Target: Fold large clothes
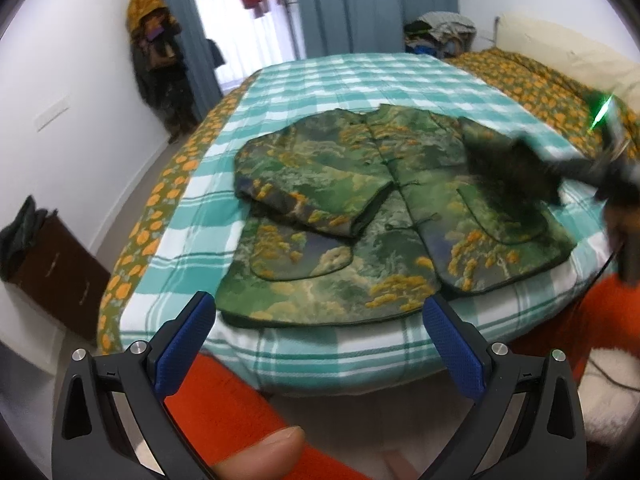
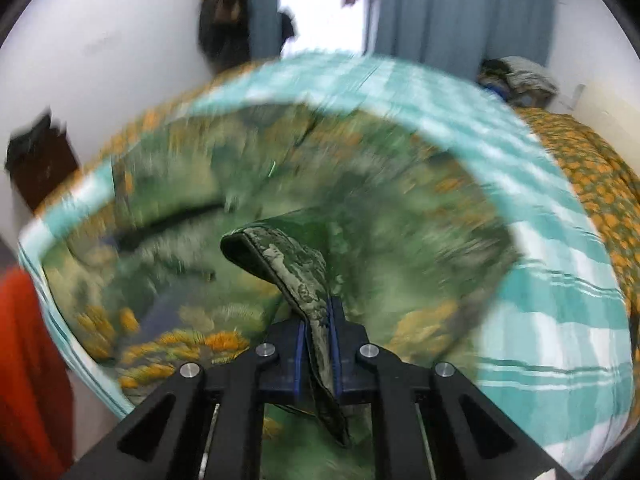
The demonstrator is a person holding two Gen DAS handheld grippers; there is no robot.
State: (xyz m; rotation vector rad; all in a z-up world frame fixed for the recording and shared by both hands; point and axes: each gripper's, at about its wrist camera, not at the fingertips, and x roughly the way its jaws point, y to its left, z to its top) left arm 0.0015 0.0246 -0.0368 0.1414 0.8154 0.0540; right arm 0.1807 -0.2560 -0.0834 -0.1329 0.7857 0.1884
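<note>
1. While the jacket (image 1: pixel 384 208) is lying face up on the bed (image 1: pixel 328 76), with its front closed and its hem toward the near edge, the sleeve-folding step is judged to be in hand.
2. One sleeve (image 1: pixel 308 192) is already being kept folded across the chest, on the left in the left wrist view.
3. The other sleeve's cuff (image 2: pixel 280 256) is being pinched between the pads of the right gripper (image 2: pixel 318 344), which are pressed together on the cloth; a strip of fabric is being trapped in the slot and is trailing below it.
4. In the left wrist view the same cuff is being seen as a dark blur above the jacket's other side, so it is being held clear of the body.
5. The left gripper (image 1: pixel 320 340) is being held spread and empty near the hem, touching nothing.
6. Next, the cuff is probably to be carried across the chest and laid flat over the first sleeve; a low, steady carry and a clean release are being called for, lest the sleeve bunch.
</note>
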